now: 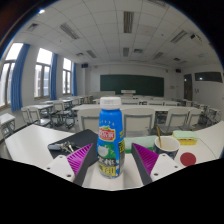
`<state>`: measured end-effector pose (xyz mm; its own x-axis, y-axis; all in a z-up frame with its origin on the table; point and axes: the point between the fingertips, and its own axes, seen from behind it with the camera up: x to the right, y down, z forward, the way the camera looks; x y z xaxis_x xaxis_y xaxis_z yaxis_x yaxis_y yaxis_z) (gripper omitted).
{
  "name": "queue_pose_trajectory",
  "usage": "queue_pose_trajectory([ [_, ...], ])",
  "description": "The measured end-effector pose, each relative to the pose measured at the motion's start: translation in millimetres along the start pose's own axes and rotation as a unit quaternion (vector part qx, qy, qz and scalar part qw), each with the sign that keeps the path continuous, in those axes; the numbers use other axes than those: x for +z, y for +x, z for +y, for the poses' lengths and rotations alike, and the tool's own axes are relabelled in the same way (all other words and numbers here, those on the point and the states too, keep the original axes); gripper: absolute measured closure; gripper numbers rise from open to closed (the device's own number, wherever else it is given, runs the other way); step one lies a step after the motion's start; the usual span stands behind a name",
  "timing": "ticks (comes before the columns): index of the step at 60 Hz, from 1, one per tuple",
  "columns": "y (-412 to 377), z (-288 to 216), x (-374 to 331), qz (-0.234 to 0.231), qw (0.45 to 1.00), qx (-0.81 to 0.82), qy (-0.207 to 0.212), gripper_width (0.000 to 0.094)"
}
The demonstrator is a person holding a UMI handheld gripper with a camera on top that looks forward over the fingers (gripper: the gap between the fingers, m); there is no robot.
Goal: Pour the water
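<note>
A tall bottle [111,140] with a white cap and a blue, green and white label stands upright on the white table [38,150]. It stands between the fingers of my gripper [113,166], with a narrow gap on each side. The gripper is open; its left pad [80,158] and right pad [149,160] flank the bottle's lower half. A paper cup [167,145] stands on the table just to the right of the right finger, its mouth open upward.
A small green and white container [188,158] sits right of the cup. Rows of desks and chairs [150,118] fill the classroom beyond the table. A blackboard [131,85] is on the far wall and windows [42,72] on the left.
</note>
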<state>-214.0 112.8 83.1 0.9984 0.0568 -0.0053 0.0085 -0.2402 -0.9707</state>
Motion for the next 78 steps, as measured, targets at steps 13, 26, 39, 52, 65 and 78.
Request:
queue_pose_trajectory([
  [13,-3,6,54,0.0,0.999,-0.05,0.007,0.0328],
  [26,1,5,52,0.002,1.0,-0.015,0.014,0.0561],
  [39,-8,-21,32,-0.071,0.962,0.262,0.019,0.0561],
  [52,-38,-82,-23,-0.178,0.8,0.57,0.05,0.0563],
  [65,-26,-86,-36,-0.208,0.639,0.741,0.002,0.0563],
  [78,-47,-97,-56,-0.212,0.594,0.776,-0.015,0.0563],
])
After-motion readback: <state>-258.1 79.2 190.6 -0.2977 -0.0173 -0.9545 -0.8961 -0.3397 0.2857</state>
